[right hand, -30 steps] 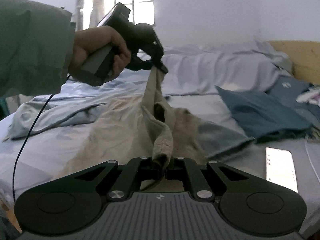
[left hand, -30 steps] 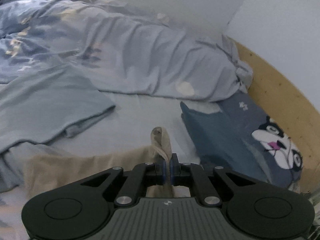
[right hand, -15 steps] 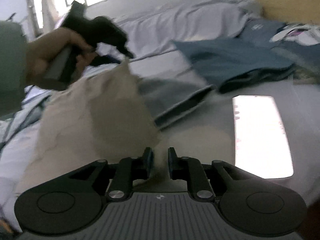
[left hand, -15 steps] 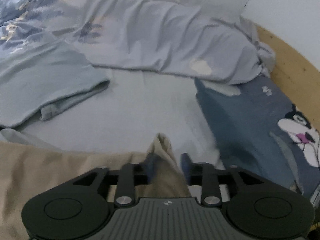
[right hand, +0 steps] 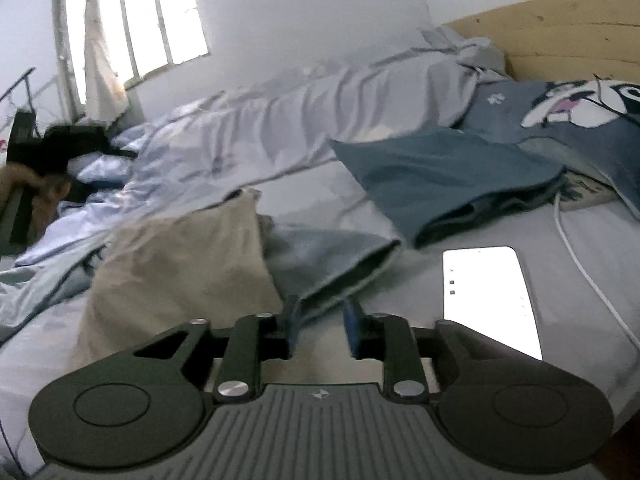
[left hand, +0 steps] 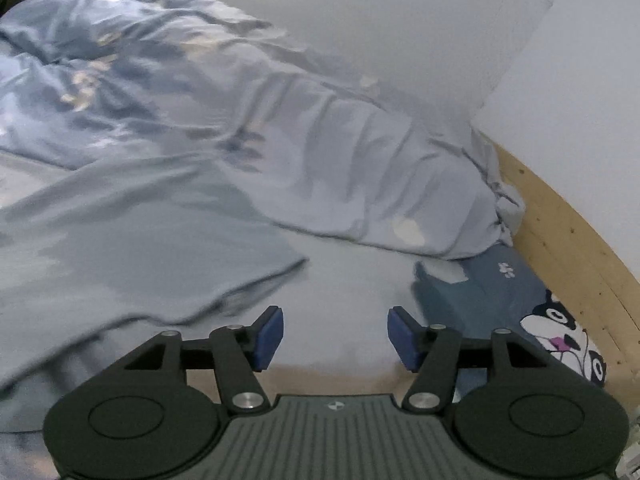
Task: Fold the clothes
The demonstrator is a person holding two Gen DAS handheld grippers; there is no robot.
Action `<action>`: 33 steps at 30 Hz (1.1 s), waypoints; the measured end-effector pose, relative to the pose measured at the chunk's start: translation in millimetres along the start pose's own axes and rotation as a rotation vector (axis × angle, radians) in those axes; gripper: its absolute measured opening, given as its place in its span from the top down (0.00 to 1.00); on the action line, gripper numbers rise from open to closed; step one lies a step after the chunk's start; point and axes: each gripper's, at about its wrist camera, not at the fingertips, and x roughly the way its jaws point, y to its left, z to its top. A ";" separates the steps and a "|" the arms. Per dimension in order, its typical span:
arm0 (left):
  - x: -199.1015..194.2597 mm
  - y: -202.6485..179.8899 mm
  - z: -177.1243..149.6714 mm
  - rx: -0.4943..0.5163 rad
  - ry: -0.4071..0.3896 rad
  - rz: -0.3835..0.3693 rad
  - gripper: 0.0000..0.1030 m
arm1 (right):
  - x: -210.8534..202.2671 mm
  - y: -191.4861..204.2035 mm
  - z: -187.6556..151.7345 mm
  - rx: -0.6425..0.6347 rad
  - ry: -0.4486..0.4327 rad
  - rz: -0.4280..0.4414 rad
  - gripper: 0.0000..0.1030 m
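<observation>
Beige cloth [left hand: 328, 376] is being glimpsed in the left wrist view only as a thin strip just ahead of the gripper body, lying on the pale sheet [left hand: 344, 280]. Jaws of the left gripper [left hand: 335, 338] have just been opening and are being held spread wide, with nothing between the blue pads [left hand: 269, 336]. A light blue garment [left hand: 132, 248] is being shown spread at left, a rumpled duvet [left hand: 340, 152] beyond it, and a dark blue pillow with a cartoon dog [left hand: 560, 328] at right against the wooden headboard [left hand: 568, 232]. In the right wrist view, the beige cloth [right hand: 180, 264] is being seen lying loose on the bed, just left of and ahead of the right gripper [right hand: 320, 312], partly overlapping the light blue garment [right hand: 328, 256]. Jaws of the right gripper have also just been opening and are being held partly apart, with no cloth pinched. A lit phone [right hand: 488, 296] is being shown flat on the sheet at right, a white cable [right hand: 580, 264] beside it. A dark blue garment [right hand: 440, 168] is lying farther back. At far left, blurred, a hand [right hand: 36, 196] is being seen holding the other tool.
</observation>
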 end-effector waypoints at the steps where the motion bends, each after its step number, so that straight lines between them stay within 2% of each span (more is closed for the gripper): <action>1: -1.9 10.8 -3.1 -0.008 0.013 0.006 0.44 | 3.1 3.2 0.0 -0.002 -0.005 0.007 0.69; 4: -0.8 38.0 -14.9 -0.025 0.060 0.020 0.44 | 5.3 11.2 -0.2 -0.017 -0.010 0.015 0.69; 8: 8.4 56.4 -27.6 -0.012 0.074 -0.004 0.45 | 11.1 20.6 0.7 -0.026 -0.014 0.015 0.68; 18: 36.4 69.9 -41.3 0.039 0.074 -0.054 0.47 | 25.1 35.0 11.2 -0.046 -0.010 0.081 0.68; 19: 37.9 69.2 -42.3 0.045 0.069 -0.050 0.50 | 28.5 36.1 16.8 -0.053 -0.015 0.095 0.67; 20: 38.8 68.7 -43.6 0.045 0.065 -0.041 0.56 | 32.0 37.2 22.6 -0.061 -0.019 0.108 0.61; 22: 40.0 67.6 -45.8 0.044 0.058 -0.030 0.76 | 43.9 38.8 39.0 -0.103 -0.036 0.133 0.56; 25: 39.7 62.6 -48.3 0.061 0.051 -0.043 0.88 | 72.7 40.4 72.8 -0.146 -0.041 0.168 0.51; 28: 39.5 61.0 -49.0 0.053 0.047 -0.042 0.89 | 115.1 42.2 109.6 -0.138 -0.003 0.234 0.41; 33: 35.2 66.7 -49.7 0.029 0.036 -0.065 0.89 | 211.1 32.7 146.1 -0.044 0.230 0.325 0.39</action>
